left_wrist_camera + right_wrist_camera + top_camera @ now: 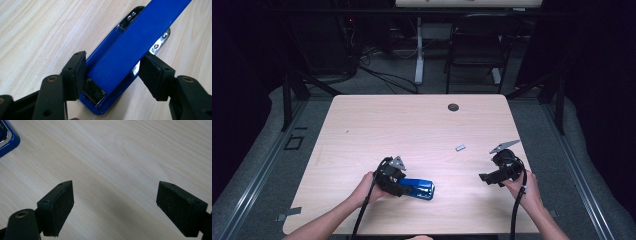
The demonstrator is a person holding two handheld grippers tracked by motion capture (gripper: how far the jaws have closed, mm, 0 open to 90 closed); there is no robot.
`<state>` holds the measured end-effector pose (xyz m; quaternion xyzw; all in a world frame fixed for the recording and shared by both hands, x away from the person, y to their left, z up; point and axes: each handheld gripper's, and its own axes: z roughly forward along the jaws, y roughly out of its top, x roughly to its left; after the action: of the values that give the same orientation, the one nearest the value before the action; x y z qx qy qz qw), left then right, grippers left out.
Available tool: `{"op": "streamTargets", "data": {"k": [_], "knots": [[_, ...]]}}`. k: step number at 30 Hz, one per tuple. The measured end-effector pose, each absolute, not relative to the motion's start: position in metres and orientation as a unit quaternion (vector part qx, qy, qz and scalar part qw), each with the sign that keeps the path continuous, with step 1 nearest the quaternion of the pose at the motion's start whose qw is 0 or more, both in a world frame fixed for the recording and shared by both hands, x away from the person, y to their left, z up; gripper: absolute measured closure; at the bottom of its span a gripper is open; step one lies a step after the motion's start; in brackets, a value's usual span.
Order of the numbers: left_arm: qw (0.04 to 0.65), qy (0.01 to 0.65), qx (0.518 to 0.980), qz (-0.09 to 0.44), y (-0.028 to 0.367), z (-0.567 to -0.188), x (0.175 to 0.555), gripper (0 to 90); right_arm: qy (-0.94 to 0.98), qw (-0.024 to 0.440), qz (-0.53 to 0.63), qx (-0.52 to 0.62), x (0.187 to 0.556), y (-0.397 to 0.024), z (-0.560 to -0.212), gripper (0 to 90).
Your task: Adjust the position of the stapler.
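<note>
A blue stapler (420, 189) lies flat on the wooden table (412, 125) near its front edge. My left gripper (404, 187) reaches it from the left. In the left gripper view the stapler (135, 42) runs up and to the right, and my left gripper (112, 67) has its two black pads (75, 75) against the sides of the rear end. My right gripper (486, 178) hovers at the table's right side, pointing left. Its jaws (115, 202) stand wide apart over bare wood, with nothing between them. A corner of the stapler (6, 140) shows at the upper left of the right gripper view.
A small grey piece (460, 147) lies on the table between the two grippers, farther back. A dark cable hole (453, 107) sits near the far edge. Beyond the table stand a black chair (477, 45) and a white desk leg (419, 55).
</note>
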<state>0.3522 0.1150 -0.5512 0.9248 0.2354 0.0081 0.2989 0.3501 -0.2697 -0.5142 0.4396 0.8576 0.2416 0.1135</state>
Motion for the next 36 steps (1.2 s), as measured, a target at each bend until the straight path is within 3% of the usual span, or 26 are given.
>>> {"op": "streamTargets", "data": {"k": [18, 36], "knots": [[0.284, 0.276, 0.918, 0.025, 0.104, -0.553, 0.343, 41.1, 0.859, 0.082, 0.258, 0.434, 0.351, -0.264, -0.515, 14.6], [0.269, 0.307, 0.910, 0.071, 0.092, -0.555, 0.332, 36.9, 0.885, 0.023, 0.286, 0.366, 0.349, -0.203, -0.517, 16.9]]}}
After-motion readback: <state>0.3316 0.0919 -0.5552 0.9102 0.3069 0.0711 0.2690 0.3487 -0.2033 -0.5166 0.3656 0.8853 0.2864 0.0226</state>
